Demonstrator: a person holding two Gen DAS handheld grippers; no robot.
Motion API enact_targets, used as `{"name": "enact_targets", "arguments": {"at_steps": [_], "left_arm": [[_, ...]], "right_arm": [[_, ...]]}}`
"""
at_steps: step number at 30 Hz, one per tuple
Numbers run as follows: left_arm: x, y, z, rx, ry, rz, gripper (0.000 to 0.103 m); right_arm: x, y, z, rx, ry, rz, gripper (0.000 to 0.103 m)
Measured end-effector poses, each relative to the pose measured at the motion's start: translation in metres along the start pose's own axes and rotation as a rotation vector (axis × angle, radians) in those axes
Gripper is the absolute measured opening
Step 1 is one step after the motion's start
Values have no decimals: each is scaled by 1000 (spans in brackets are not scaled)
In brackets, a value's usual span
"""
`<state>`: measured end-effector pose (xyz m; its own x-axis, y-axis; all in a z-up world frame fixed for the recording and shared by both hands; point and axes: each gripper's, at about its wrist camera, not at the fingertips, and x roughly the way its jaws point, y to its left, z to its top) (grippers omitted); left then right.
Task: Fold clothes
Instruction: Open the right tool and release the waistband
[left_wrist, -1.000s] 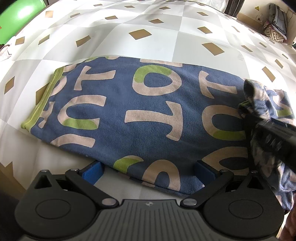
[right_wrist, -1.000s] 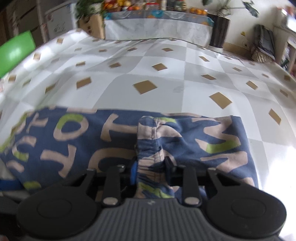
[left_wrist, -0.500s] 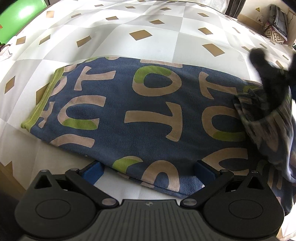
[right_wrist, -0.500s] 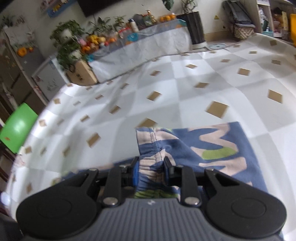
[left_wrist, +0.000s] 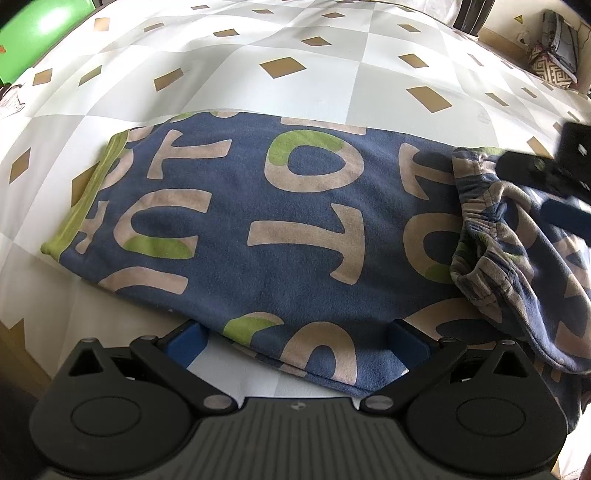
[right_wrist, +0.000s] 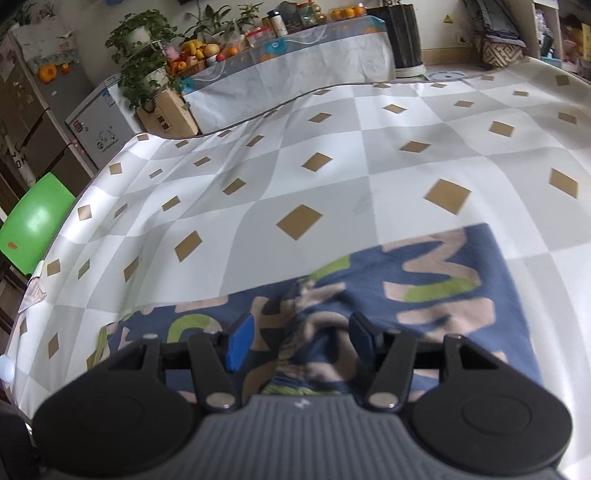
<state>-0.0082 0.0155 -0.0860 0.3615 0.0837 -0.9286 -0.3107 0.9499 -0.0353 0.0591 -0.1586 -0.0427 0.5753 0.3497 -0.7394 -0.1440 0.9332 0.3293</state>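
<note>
Softly napped blue fleece garment (left_wrist: 258, 229), gathered elastic waistband (left_wrist: 476, 236)

A garment (left_wrist: 258, 229) lies flat on a cloth-covered tabletop (left_wrist: 295, 66), near its front edge. The left tool (left_wrist: 295, 339) sits at the garment's near edge. The garment's right end is folded over on itself, with the right tool (right_wrist: 299, 336) above that fold. Behind the tabletop stand plants (right_wrist: 144, 55) and fruit (right_wrist: 199, 51).
</note>
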Motion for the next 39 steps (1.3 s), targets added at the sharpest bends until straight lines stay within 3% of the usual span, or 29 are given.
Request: {"name": "enact_targets", "arguments": {"at_steps": [9,11,15,26,39], "left_arm": [[-5,6,-3,-14,-1,8,103],[-8,7,-3,-8,-17,26,103],[-15,10,-3,8,-55,59,103],[-22,15,-5,33,-83,116,103],[-30,17,-12,84,-85,85,103]], "right_arm": [[-15,4,-23,-66,19,-93,56],[-11,2,-33,-62,56,-105,56],[-8,-5,-53,20,96,-86,57],[-18,8,-72,-65,83,-58,68],[-32,23,-101,-159,117,-92,77]]}}
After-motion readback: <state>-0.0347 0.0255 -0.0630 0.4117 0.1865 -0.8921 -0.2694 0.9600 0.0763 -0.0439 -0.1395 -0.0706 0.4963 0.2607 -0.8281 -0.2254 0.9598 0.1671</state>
